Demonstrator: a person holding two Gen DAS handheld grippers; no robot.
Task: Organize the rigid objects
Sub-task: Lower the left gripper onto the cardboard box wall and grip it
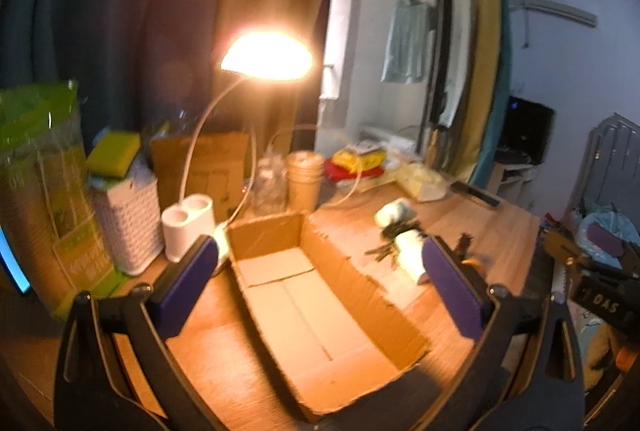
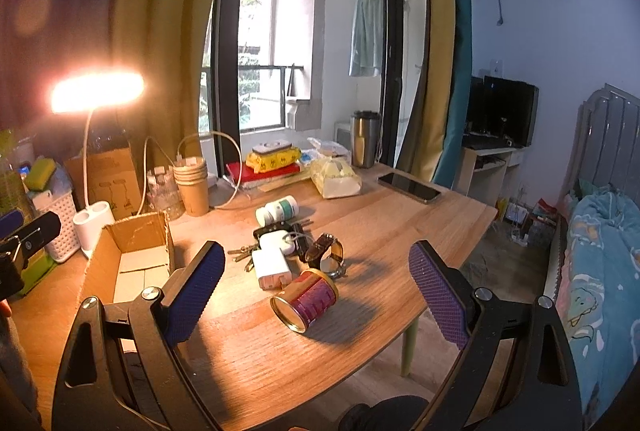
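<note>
Sorting not yet begun: cardboard box bare inside, nothing packed.

The tin can lies on its side on the desk, near the charger, watch, keys and pill bottle, all outside the box. Left tongs gape wide over the box; right tongs wide, probably lining up on the can.

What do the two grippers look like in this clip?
Both are alike: the left gripper and right gripper each have a black, flat-plate frame with triangular cut-outs and silver bolts. Fingers carry purple-blue pads, dimpled in the right wrist view. No sleeves or cables are visible.
</note>
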